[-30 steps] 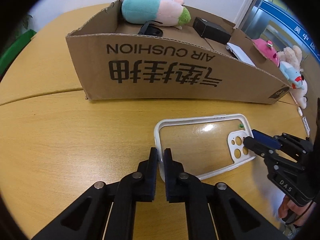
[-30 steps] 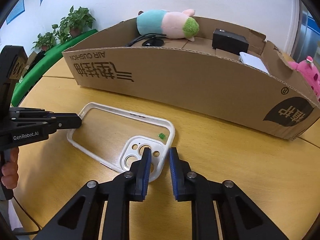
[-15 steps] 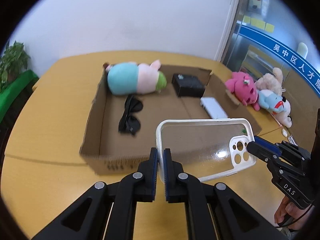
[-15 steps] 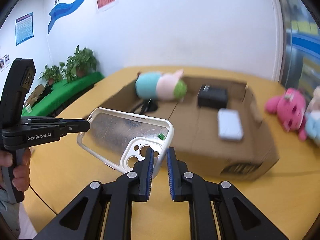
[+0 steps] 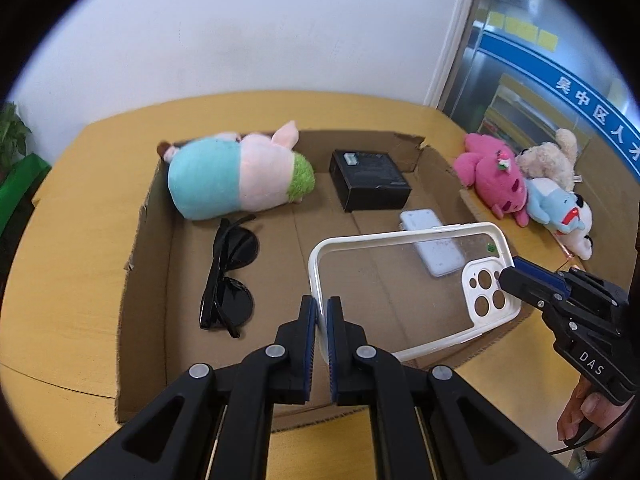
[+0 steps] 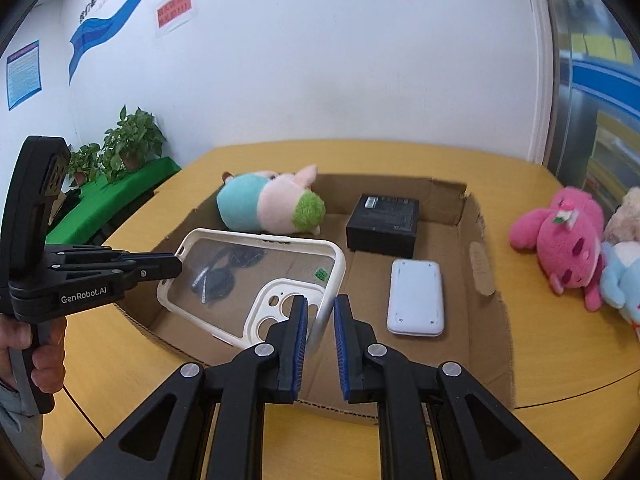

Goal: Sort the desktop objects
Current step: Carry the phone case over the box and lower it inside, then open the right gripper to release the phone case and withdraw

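Note:
A clear phone case (image 5: 404, 284) with a white rim hangs in the air over the open cardboard box (image 5: 148, 264). My left gripper (image 5: 322, 306) is shut on the case's plain end. My right gripper (image 6: 319, 312) holds its camera end (image 6: 280, 308), and the jaws there have a small gap around the rim. The right gripper also shows in the left wrist view (image 5: 506, 278). The left gripper shows in the right wrist view (image 6: 176, 266). The box holds a plush toy (image 5: 236, 176), black sunglasses (image 5: 230, 276), a black box (image 5: 368, 178) and a white device (image 6: 416, 296).
Pink, beige and blue-white plush toys (image 5: 520, 184) lie on the wooden table (image 5: 80, 216) right of the box. Potted plants (image 6: 120, 148) on a green stand are beyond the table's left side. A wall stands behind the table.
Both grippers lifted the phone case off the table and carried it forward over the cardboard box. The right gripper's jaws have widened slightly around the case rim.

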### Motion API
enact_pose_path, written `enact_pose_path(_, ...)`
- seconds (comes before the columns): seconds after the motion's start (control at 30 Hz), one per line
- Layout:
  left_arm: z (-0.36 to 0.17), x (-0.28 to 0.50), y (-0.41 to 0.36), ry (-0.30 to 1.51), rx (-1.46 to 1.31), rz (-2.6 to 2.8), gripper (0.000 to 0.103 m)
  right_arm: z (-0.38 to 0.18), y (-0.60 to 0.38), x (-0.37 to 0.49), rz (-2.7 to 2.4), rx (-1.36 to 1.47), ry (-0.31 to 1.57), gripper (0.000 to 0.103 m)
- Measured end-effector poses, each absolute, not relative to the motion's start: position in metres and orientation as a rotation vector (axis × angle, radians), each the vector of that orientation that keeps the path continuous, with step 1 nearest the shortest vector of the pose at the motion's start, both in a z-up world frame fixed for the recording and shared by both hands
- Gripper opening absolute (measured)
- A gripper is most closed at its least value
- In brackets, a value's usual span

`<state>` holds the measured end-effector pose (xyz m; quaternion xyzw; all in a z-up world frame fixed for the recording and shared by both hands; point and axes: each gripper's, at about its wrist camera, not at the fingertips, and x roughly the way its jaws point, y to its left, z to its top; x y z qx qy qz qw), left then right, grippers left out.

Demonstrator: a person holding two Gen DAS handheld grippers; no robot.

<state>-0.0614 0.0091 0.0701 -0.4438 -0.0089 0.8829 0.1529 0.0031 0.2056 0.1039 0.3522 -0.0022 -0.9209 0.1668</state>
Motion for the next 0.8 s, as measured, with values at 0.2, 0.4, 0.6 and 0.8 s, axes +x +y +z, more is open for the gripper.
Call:
enact_pose_path(0.2, 0.027, -0.092, 0.005, -0.023, -1.478, 2.464, 0.005, 0.057, 0.203, -0.039, -2.523, 1.163, -0.088, 0.013)
enact_pose_path(0.4, -0.009, -0.102, 0.008, 0.034, -1.67, 2.413, 0.005, 0.02, 0.195, -0.068, -2.415, 1.308, -0.146, 0.016)
enact_pose_path(0.6, -0.022, -0.102, 0.009, 0.076, -1.732, 2.389, 0.005, -0.009, 0.189, -0.08, -2.353, 1.477, -0.123, 0.016)
enact_pose_path(0.8, -0.025, -0.096, 0.006, 0.073, -1.742, 2.402, 0.006, -0.019, 0.188, -0.081, -2.328, 1.507, -0.146, 0.016)
